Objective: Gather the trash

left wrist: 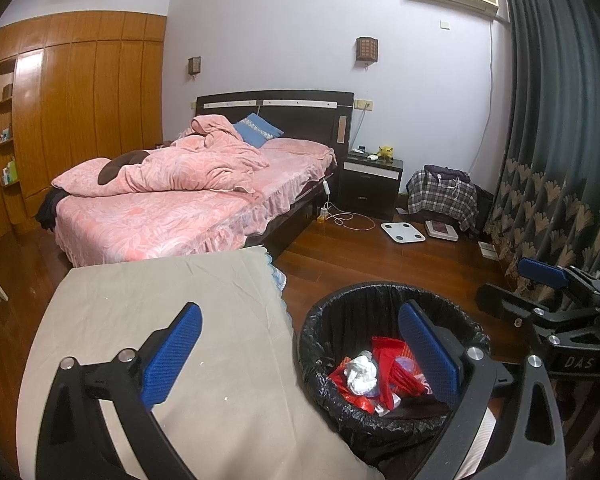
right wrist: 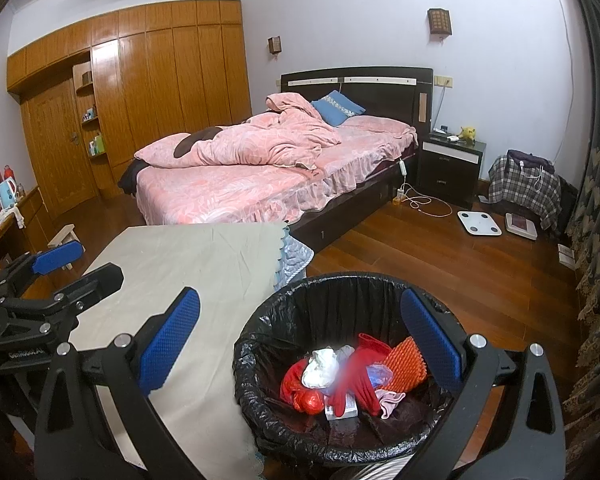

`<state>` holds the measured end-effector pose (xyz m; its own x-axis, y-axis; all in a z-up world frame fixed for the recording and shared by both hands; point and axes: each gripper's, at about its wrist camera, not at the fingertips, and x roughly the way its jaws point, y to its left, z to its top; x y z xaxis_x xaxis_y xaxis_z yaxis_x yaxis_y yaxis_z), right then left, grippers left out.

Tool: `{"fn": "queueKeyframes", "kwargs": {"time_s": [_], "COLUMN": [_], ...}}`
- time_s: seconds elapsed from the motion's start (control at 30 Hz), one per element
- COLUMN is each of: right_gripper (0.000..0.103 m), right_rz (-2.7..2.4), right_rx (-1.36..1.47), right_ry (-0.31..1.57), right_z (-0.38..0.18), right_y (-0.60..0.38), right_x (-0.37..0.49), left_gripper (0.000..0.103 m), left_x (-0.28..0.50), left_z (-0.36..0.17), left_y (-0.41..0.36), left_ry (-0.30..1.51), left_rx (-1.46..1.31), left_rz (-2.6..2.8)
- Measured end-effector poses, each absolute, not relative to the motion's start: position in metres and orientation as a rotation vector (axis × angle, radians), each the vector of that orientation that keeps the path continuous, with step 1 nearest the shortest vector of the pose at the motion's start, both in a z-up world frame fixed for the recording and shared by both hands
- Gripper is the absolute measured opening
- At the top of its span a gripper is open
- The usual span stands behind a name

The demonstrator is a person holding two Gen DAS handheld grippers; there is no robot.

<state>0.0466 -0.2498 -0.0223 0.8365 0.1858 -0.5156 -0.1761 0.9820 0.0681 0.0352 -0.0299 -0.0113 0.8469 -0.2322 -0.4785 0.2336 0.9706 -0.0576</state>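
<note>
Tabletop [left wrist: 180,300]: cloth-covered, bare of visible litter.
Left gripper [left wrist: 300,356]: fingers spread wide, holding nothing.
Bin [right wrist: 260,408]: black-lined, just right of the tabletop; trash [right wrist: 340,376] lies inside.
Right gripper [right wrist: 300,348]: fingers apart, empty, above the bin.
Advice: likely scan for leftovers before withdrawing; keep clear of the liner.

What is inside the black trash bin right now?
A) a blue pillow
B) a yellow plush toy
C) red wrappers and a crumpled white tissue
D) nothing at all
C: in the black-lined trash bin lie red wrappers and a crumpled white tissue.
</note>
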Motion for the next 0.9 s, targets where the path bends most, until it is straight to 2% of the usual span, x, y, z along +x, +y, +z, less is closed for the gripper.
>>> {"fn": "queueKeyframes", "kwargs": {"time_s": [0.9], "right_gripper": [0.098], "right_rz": [0.194], "right_rx": [0.018], "right_ry": [0.551], "right_z": [-0.0238], "right_y": [-0.2479], "right_x": [0.0471], "left_gripper": [0.097], "left_x": [0.0325], "left_z": [-0.0172], "left_y": [-0.0278], "left_ry": [0.512], "left_rx": [0.003], "left_rz": [-0.249]}}
